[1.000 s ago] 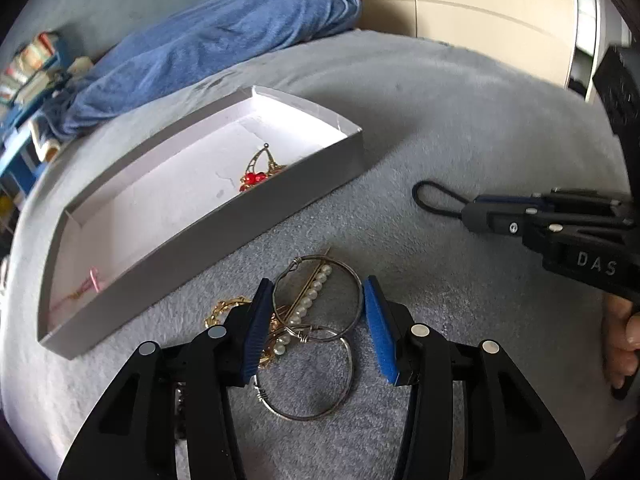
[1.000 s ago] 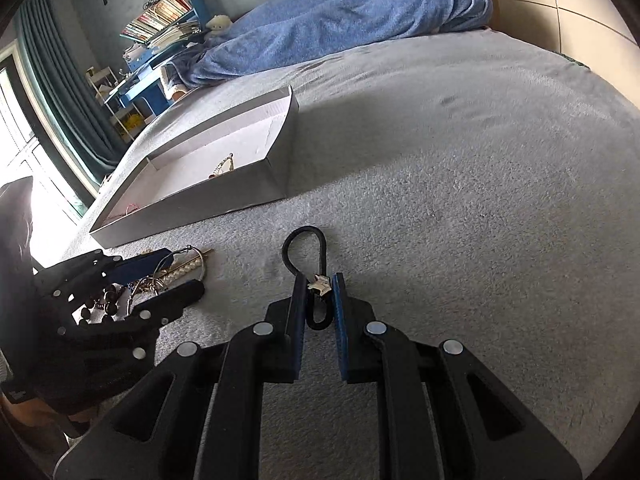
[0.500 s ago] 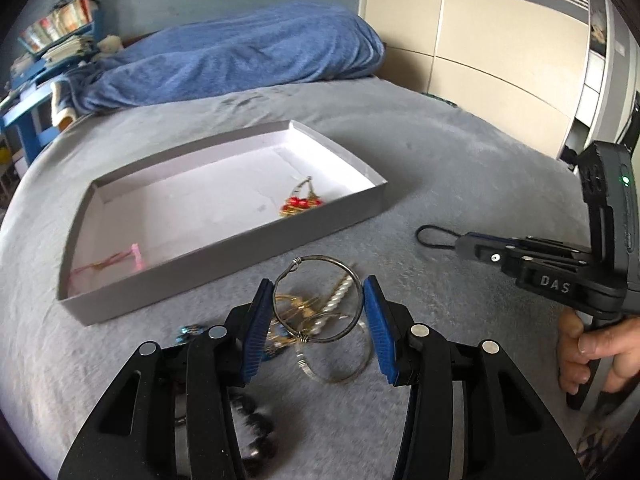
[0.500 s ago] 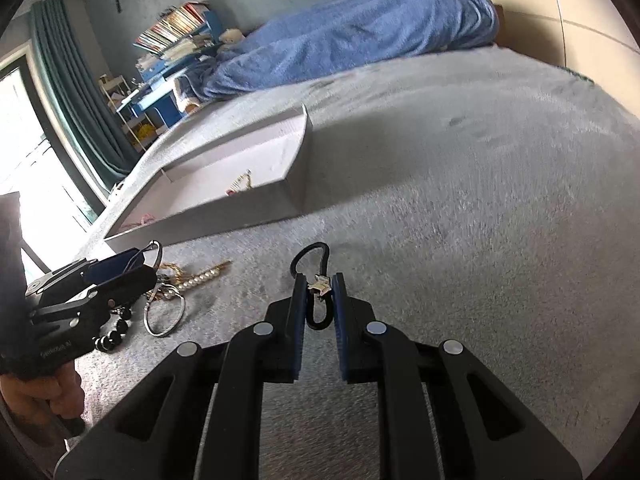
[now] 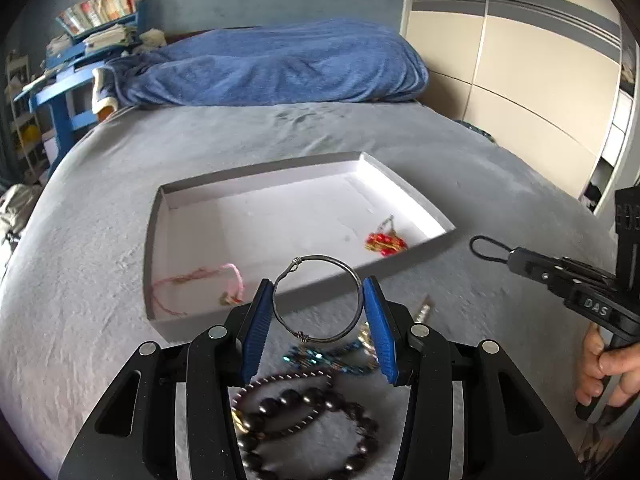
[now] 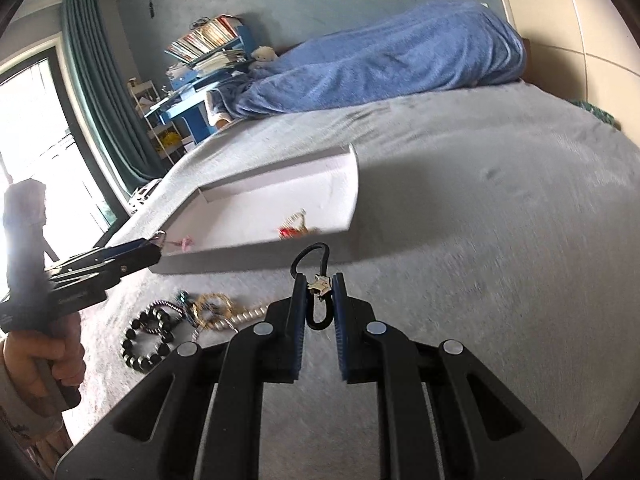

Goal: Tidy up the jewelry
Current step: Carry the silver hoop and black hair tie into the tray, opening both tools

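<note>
My left gripper [image 5: 318, 294] is shut on a thin silver wire bangle [image 5: 318, 298] and holds it in the air above the near wall of the shallow white box [image 5: 256, 216]. The box holds a red bead earring [image 5: 385, 242] and a pink cord bracelet [image 5: 200, 286]. My right gripper [image 6: 318, 286] is shut on a black cord loop with a small star charm [image 6: 318, 283], raised just before the box [image 6: 256, 246]. On the bed below lie a dark bead bracelet [image 5: 308, 428], a turquoise bead strand [image 5: 332, 358] and gold chains [image 6: 212, 308].
The grey bed cover [image 5: 280, 132] stretches all around. A blue blanket [image 5: 272, 64] lies at the bed's head. A blue shelf with books [image 5: 72, 60] stands at the far left, a wardrobe [image 5: 520, 80] at the right. A curtained window [image 6: 48, 128] is on the left.
My left gripper has lifted the silver bangle out of the jewelry pile and carried it up towards the box. My right gripper has risen and moved closer to the box with the black cord.
</note>
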